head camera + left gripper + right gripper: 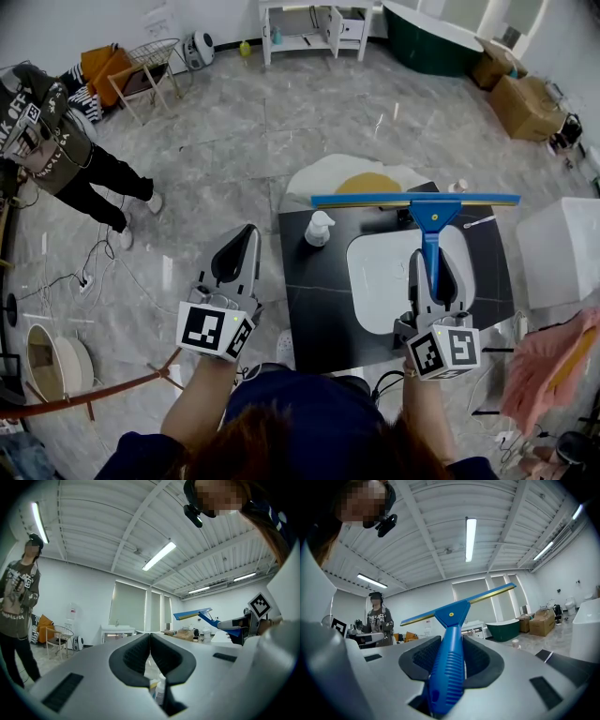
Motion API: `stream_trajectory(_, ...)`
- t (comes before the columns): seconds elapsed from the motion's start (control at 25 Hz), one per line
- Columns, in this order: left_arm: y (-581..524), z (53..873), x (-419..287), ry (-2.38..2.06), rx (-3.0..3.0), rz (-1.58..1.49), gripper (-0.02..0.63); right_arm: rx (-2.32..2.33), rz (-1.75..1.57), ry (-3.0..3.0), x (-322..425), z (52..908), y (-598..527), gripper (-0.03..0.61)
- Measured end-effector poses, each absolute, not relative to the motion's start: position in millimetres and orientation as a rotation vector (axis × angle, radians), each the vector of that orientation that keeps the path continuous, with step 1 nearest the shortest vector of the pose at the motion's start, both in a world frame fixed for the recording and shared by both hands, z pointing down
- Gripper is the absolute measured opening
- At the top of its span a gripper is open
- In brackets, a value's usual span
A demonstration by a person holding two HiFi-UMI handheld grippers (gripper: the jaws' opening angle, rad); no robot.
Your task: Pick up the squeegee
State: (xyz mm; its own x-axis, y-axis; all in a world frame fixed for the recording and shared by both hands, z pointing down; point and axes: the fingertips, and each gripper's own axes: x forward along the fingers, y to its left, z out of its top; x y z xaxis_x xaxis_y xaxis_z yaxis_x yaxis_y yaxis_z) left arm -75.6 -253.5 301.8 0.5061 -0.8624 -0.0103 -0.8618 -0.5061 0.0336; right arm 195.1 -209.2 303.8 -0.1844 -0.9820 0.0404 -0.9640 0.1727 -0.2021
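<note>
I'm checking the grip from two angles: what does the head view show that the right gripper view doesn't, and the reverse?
Head view only: the white basin, the pump bottle, the marker cube. Right gripper view only: ceiling lights, and the pads pressing a ribbed handle. Both: the blue squeegee in the right gripper, plus the green bathtub.

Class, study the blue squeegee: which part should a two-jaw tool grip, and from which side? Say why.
Grip the squeegee by its ribbed handle, approaching from the free end along its length: the handle fits between jaws, the blade is a long thin crossbar. The right tool holds it so.
</note>
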Motion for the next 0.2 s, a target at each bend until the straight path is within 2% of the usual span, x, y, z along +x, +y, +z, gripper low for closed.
stream_trajectory(0.2,-252.8,305.4,-74.5,-1.552,2.701,-0.037,0.020,-1.934,-0.280,2.334,194.8,307.5,-208.1,0.157)
